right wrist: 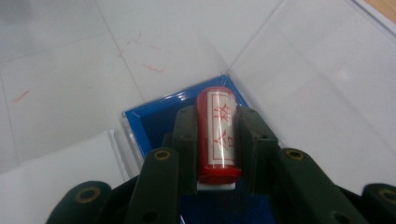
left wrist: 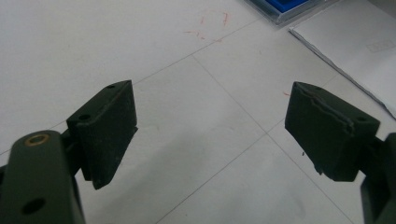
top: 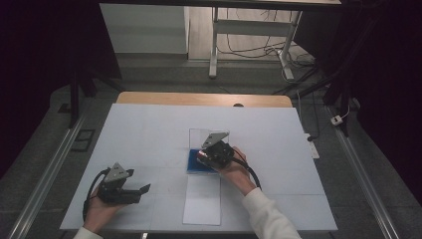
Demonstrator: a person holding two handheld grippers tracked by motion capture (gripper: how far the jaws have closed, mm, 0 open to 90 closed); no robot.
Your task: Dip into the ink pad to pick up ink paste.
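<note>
A: Start with the big things. What's on your counter (top: 149,124)?

B: A white sheet of paper (top: 201,199) lies on the near side, and the blue ink pad (top: 194,162) in its clear case sits just beyond it, lid open.

A: And your right gripper (top: 201,158)?

B: Its fingers (right wrist: 184,140) are clamped on the red stamp (right wrist: 218,135). The stamp lies lengthwise between them, pressed from both sides, over the blue pad.

A: Your left gripper (top: 144,190)?

B: It rests near the counter's left front, well apart from the pad. Its fingers (left wrist: 109,130) stand wide with nothing between them.
</note>
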